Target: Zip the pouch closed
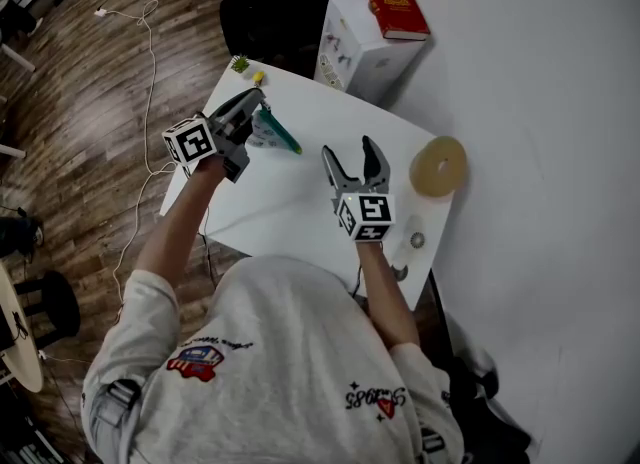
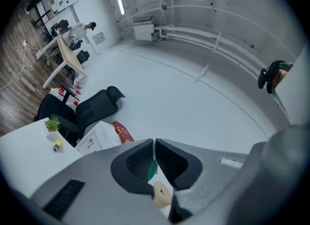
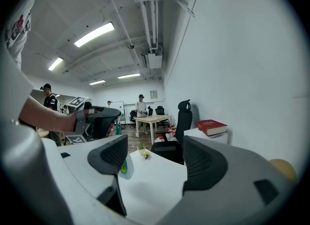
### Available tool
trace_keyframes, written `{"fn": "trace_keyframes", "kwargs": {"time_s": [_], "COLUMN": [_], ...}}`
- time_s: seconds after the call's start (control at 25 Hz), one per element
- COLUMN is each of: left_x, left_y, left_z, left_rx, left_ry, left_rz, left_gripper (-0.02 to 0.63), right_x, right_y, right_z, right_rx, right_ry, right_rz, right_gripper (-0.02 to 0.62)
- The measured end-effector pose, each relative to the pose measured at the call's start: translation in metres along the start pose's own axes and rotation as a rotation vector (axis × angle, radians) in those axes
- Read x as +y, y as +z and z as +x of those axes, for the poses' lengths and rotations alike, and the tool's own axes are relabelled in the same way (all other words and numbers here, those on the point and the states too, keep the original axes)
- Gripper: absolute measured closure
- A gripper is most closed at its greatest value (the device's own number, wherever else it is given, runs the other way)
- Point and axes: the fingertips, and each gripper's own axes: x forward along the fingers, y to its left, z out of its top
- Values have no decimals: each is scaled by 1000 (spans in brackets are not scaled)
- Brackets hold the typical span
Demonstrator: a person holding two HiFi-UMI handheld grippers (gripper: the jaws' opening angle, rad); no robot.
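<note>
Now left gripper (image 1: pixel 255 104) sits upper left of the head view, jaws shut tight on the green pouch (image 1: pixel 276 133), which hangs from them over the white table (image 1: pixel 300 207); right gripper (image 1: pixel 350 155) at frame centre, jaws wide apart, nothing between them; tape roll (image 1: pixel 438 166) near the table's right edge.

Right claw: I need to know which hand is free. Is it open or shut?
Open. In the right gripper view the right claw's pads stand wide apart, gripping nothing; the left claw holds the pouch.
</note>
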Motion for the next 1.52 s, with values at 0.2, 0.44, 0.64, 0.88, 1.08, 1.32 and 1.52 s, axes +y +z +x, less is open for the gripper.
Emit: {"fn": "trace_keyframes", "kwargs": {"time_s": [0.2,0.44,0.64,0.88,1.08,1.32,1.52], "left_x": [-9,-19,-27,-37,-47,-54,-56], "left_y": [-7,-22,-29,-44,-59,-73,-80], "left_z": [7,14,19,25,30,34,36], "left_rx": [13,63,81,98,114,141,168], "left_ry": [-32,-58,-84,-112,-137,-162,-173], "left_rz": [-17,-21,-32,-57,-66,-86,-83], "left_gripper": [588,588,588,588,588,588,588], "right_x": [13,23,39,57,65,68,72], "right_y": [4,11,13,14,12,11,10], "right_z": [10,19,26,32,32,33,35], "right_rx": [0,0,28,40,58,69,82], "right_ry": [45,79,126,186,231,242,253], "right_rz": [-13,-22,-44,-44,-44,-41,-36], "right_gripper": [255,256,301,341,376,453,527]}}
